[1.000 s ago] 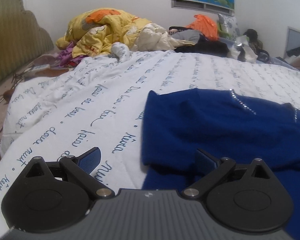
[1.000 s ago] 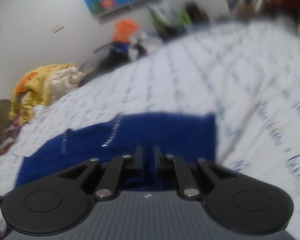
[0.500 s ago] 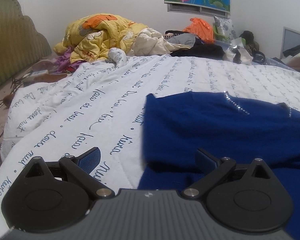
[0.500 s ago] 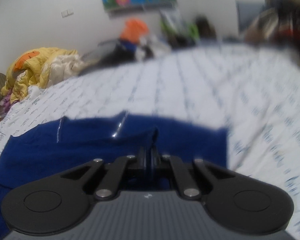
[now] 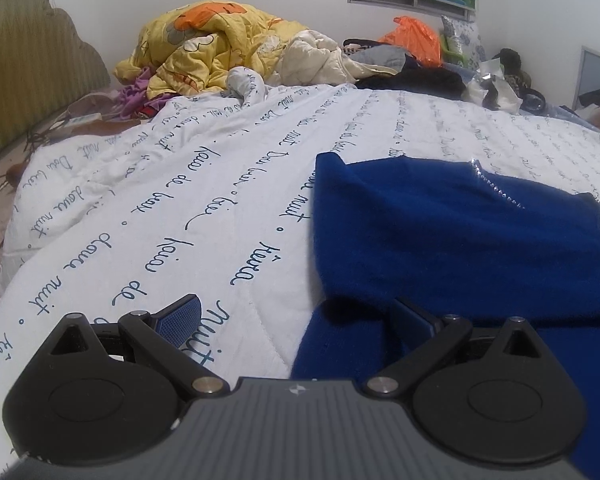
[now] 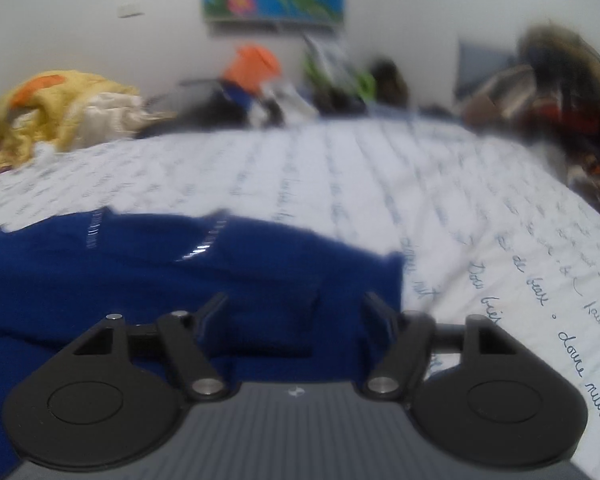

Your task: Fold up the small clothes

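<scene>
White quilted bedspread with blue script carries your deep blue knit garment, partly folded. Your right gripper, pinched shut a moment ago, has just spread wide, releasing it. Your left gripper gapes, nothing clamped.

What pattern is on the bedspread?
White bedspread with dark blue cursive handwriting in rows; sharpest in the left wrist view.

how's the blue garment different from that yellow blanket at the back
The blue garment is one solid colour with thin sparkly trim lines and lies spread fairly flat; the yellow blanket carries orange cartoon print and sits bunched in a tall heap. The garment lies right at the grippers, the blanket at the far end. Both rest on the white script-printed bedspread.
</scene>
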